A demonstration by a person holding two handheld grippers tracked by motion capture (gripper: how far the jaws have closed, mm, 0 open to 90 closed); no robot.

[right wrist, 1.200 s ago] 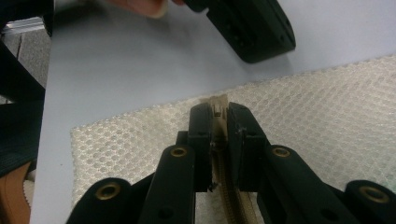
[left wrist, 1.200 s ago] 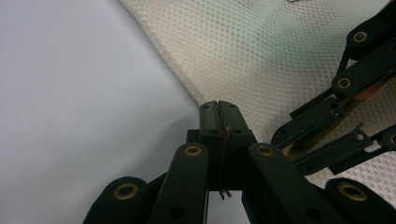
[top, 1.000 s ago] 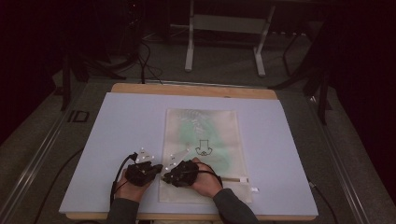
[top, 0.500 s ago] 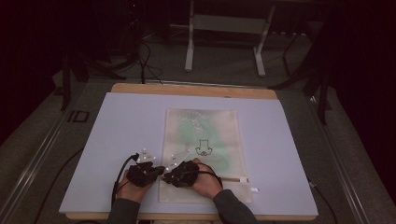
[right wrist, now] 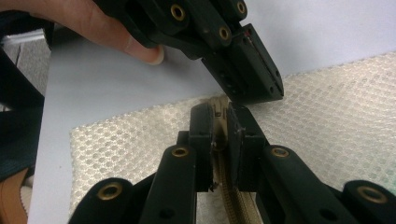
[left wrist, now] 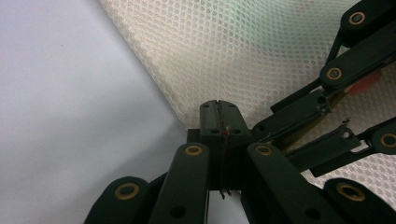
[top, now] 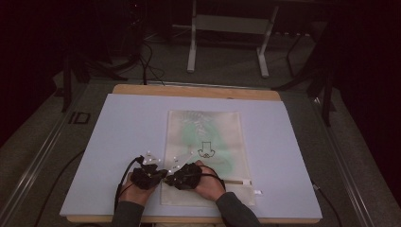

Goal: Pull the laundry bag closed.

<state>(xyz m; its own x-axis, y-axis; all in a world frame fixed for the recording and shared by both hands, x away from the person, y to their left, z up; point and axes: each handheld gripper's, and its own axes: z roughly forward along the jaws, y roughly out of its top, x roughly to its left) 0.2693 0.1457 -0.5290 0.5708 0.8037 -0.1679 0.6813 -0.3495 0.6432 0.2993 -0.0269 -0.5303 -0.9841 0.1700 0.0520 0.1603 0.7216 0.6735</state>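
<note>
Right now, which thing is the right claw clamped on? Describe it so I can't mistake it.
On the pale blue table lies a cream mesh bag. Near its edge closest to the person runs a tan zipper, gripped by the right claw: ridged teeth, unlike the surrounding honeycomb mesh.

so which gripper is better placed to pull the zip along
Right. The right hand-held gripper is shut on the zip; the left hand-held gripper pinches the mesh bag at its corner, anchoring it.
</note>
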